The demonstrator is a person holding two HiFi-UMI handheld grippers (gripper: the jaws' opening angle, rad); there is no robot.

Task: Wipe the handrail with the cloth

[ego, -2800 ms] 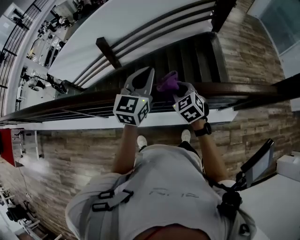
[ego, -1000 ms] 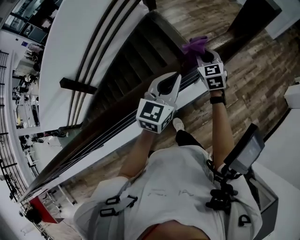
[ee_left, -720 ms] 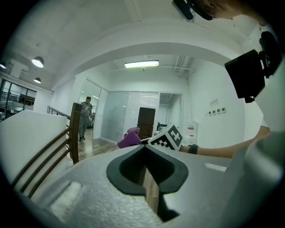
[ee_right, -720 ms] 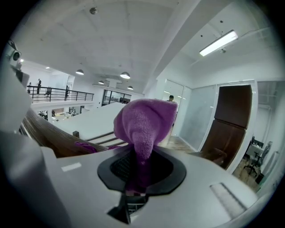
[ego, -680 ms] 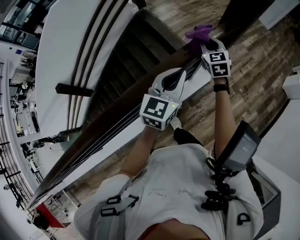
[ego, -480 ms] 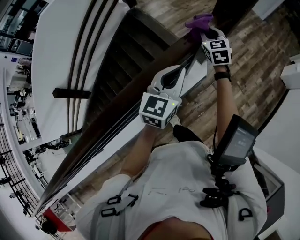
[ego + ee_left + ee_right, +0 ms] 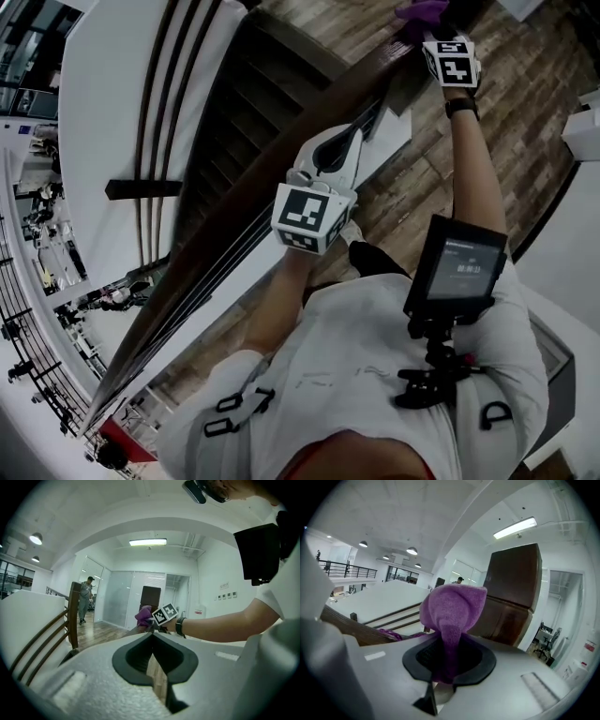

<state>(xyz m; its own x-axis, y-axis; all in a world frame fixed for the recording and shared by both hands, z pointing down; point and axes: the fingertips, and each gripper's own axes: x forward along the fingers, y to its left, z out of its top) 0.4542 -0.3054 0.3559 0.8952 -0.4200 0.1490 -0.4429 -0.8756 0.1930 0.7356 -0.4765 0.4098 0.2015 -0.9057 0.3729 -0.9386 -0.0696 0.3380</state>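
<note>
Up at the far end of the long dark-brown wooden handrail (image 7: 202, 258), the purple fuzzy cloth (image 7: 420, 11) sits bunched right by the rail's top edge. The right gripper view gives the close look: the cloth (image 7: 452, 609) balloons up in a fat wad above the jaws, with a narrow neck running down between them. A loose purple tail trails off to the left along the rail. The right gripper (image 7: 424, 28) has it pinched tight, jaws all but together on that neck of fabric, arm stretched well out ahead. Just behind the wad stands a big dark wooden newel post (image 7: 513, 588).

Further back down the rail comes the left gripper (image 7: 352, 136), well apart from the right one. Its own view shows the two jaws met tip to tip with nothing between them. It hangs over the rail line; whether it touches the wood can't be told. That same view looks straight along at the right gripper (image 7: 154, 623) and the cloth (image 7: 143, 615) ahead.

Beside the rail, a dark staircase (image 7: 234, 122) drops away, and a wood-plank floor (image 7: 412, 178) lies on the near side. A black wristwatch (image 7: 461, 105) rides the right wrist, a small dark screen (image 7: 455, 267) stands on a chest mount, and a person (image 7: 84, 599) stands far down the hall.
</note>
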